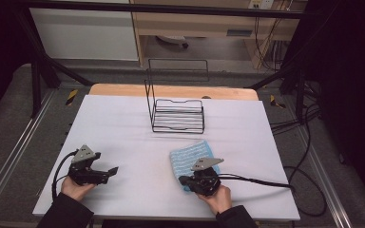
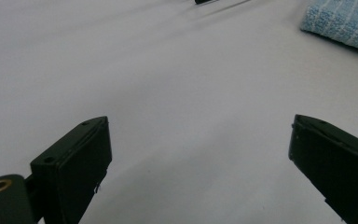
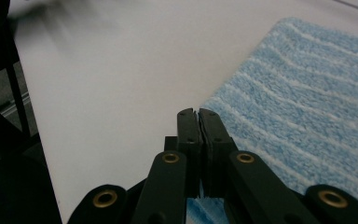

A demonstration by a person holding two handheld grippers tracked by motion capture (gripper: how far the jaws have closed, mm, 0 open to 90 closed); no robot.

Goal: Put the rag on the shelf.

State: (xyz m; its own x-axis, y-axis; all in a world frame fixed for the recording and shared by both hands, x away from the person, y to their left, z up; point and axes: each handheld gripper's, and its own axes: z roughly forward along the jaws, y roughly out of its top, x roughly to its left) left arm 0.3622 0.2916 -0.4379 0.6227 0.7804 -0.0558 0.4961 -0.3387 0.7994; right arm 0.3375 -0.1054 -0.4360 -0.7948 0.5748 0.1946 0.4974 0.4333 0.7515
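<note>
1. White counter point(image 1: 138, 137) carried everything.
2. Right gripper point(image 3: 197, 113) had its jaws pressed together, pinching the near edge of a folded blue striped terry cloth point(image 3: 307, 93).
3. Left gripper point(image 2: 200, 154) gaped wide over bare counter, well apart from the cloth.
4. Black wire rack point(image 1: 178, 114) stood beyond.
</note>
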